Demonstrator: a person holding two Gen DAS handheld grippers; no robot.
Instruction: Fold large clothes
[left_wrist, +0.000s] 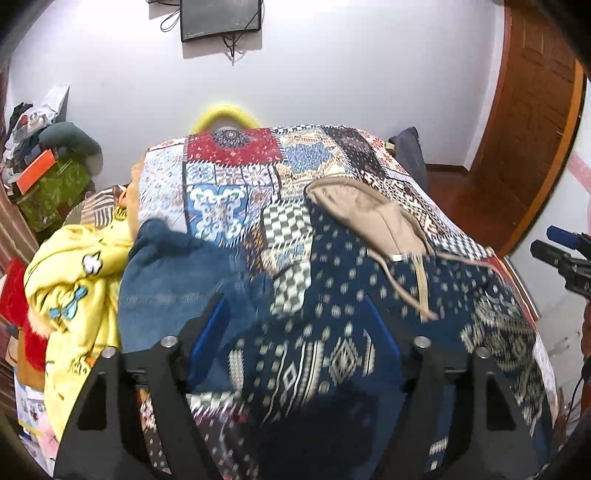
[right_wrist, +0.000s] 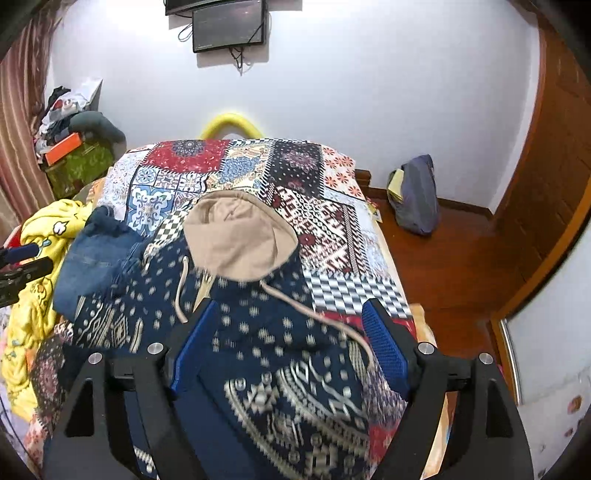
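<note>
A navy patterned hoodie (left_wrist: 332, 332) with a beige-lined hood (left_wrist: 369, 218) and beige drawstrings lies on the patchwork bedspread (left_wrist: 229, 173). It also shows in the right wrist view (right_wrist: 280, 362), hood (right_wrist: 236, 236) pointing toward the far wall. My left gripper (left_wrist: 295, 314) is open, its blue pads spread just above the hoodie's body. My right gripper (right_wrist: 288, 317) is open over the hoodie below the hood. Each gripper shows at the other view's edge, the right one (left_wrist: 565, 258) and the left one (right_wrist: 22, 266).
A blue denim garment (left_wrist: 177, 280) and a yellow cartoon-print garment (left_wrist: 74, 295) lie at the bed's left, also in the right wrist view (right_wrist: 96, 258). A grey bag (right_wrist: 417, 195) sits on the wooden floor right of the bed. A cluttered green box (left_wrist: 55, 192) stands far left.
</note>
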